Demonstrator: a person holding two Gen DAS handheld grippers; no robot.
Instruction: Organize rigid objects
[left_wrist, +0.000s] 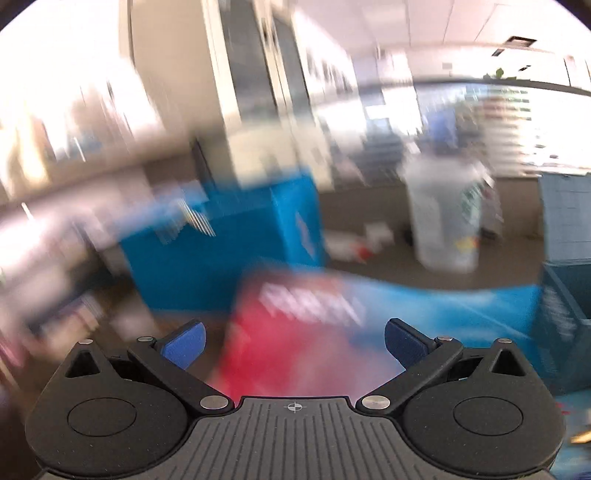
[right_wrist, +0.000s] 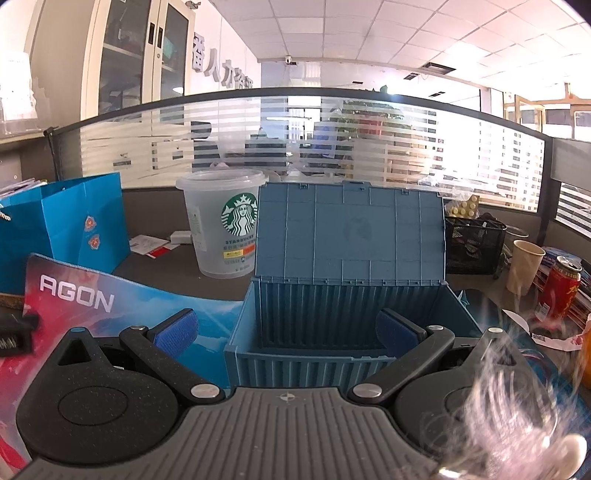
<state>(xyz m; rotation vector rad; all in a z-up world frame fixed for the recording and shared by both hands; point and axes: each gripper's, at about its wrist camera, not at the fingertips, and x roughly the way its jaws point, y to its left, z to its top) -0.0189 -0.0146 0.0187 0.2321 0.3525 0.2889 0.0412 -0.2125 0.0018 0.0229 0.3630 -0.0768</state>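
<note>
A blue container-style storage box (right_wrist: 332, 317) stands on the desk with its lid (right_wrist: 351, 232) propped open upright. My right gripper (right_wrist: 286, 334) is open and empty, just in front of the box's near wall. The box's inside looks empty as far as I can see. My left gripper (left_wrist: 293, 345) is open and empty; its view is badly motion-blurred. It hovers over the red and blue AGON mouse mat (left_wrist: 295, 325), which also shows in the right wrist view (right_wrist: 92, 295). The box edge shows at the left view's right side (left_wrist: 565, 266).
A clear Starbucks tub (right_wrist: 225, 229) stands behind the box to the left, and a blue paper bag (right_wrist: 74, 225) further left. A black mesh organizer (right_wrist: 472, 245), a paper cup (right_wrist: 524, 266) and a red can (right_wrist: 559, 288) are on the right. A striped glass partition (right_wrist: 332, 136) bounds the desk's far edge.
</note>
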